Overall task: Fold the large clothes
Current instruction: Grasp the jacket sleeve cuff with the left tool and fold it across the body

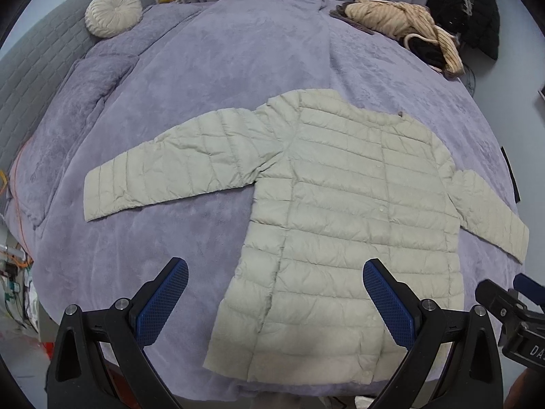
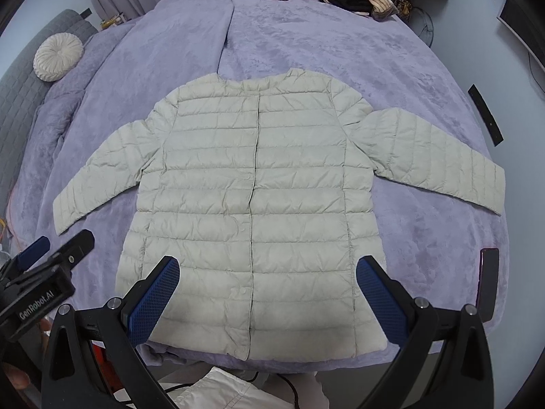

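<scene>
A pale beige quilted puffer jacket [image 1: 340, 204] lies flat and buttoned, front up, on a purple bedspread [image 1: 204, 68], both sleeves spread out sideways. It also shows in the right wrist view [image 2: 255, 204]. My left gripper [image 1: 276, 269] is open and empty, held above the jacket's lower left hem. My right gripper [image 2: 267, 266] is open and empty, held above the jacket's hem near the button line. The right gripper shows at the right edge of the left wrist view [image 1: 511, 306], and the left gripper shows at the left edge of the right wrist view [image 2: 44, 266].
A round cream cushion [image 1: 112, 12] rests at the grey headboard [image 1: 30, 68]. A heap of striped and dark clothes [image 1: 402, 24] lies at the bed's far edge. A phone [image 2: 487, 283] lies on the bedspread right of the jacket. White fabric [image 2: 218, 392] lies below the bed's near edge.
</scene>
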Action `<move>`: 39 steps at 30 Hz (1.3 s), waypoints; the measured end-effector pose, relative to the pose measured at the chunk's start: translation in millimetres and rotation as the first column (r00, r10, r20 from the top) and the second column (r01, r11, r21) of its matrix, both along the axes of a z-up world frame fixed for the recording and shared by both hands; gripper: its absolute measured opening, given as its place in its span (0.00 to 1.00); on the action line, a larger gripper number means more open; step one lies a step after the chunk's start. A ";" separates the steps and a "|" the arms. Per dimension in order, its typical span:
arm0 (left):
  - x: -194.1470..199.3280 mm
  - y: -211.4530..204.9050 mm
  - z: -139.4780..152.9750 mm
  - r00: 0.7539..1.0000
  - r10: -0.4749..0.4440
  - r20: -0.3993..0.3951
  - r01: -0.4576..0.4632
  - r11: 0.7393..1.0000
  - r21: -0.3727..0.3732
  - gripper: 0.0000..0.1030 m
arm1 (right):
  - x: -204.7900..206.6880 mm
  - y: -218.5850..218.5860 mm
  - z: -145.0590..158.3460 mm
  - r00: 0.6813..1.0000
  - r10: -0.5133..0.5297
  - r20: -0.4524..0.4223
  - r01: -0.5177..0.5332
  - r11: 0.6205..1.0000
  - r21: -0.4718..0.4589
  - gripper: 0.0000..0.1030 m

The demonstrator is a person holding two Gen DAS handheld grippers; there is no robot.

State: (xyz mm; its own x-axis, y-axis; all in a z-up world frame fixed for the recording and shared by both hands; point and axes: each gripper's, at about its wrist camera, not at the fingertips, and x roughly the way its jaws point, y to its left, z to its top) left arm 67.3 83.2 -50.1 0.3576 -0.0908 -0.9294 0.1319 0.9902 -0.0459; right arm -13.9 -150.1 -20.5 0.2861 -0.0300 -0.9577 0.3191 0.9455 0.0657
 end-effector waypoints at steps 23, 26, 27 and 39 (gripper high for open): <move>132.2 212.0 -196.8 0.877 0.450 -0.167 -0.479 0.793 -0.378 1.00 | 166.6 134.1 -158.6 0.971 0.236 -0.038 -0.231 0.967 0.108 0.56; 141.5 215.6 -203.2 0.859 0.489 -0.154 -0.507 0.767 -0.393 1.00 | 179.2 145.5 -175.4 0.966 0.257 -0.024 -0.253 0.960 0.123 0.54; 143.7 218.3 -202.7 0.849 0.510 -0.140 -0.521 0.758 -0.394 1.00 | 181.2 148.7 -180.2 0.965 0.262 -0.023 -0.257 0.958 0.124 0.54; 158.5 211.2 -146.0 0.881 0.470 0.050 -0.401 0.800 -0.446 0.08 | 180.6 147.4 -193.5 0.964 0.264 0.009 -0.263 0.954 0.144 0.54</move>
State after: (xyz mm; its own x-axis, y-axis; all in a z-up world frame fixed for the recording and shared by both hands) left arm 225.8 294.4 -196.1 0.5835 -0.2512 -0.7723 -0.2696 0.8371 -0.4760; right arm 166.6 -2.7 -213.9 0.2557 0.1822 -0.9494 0.0611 0.9771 0.2039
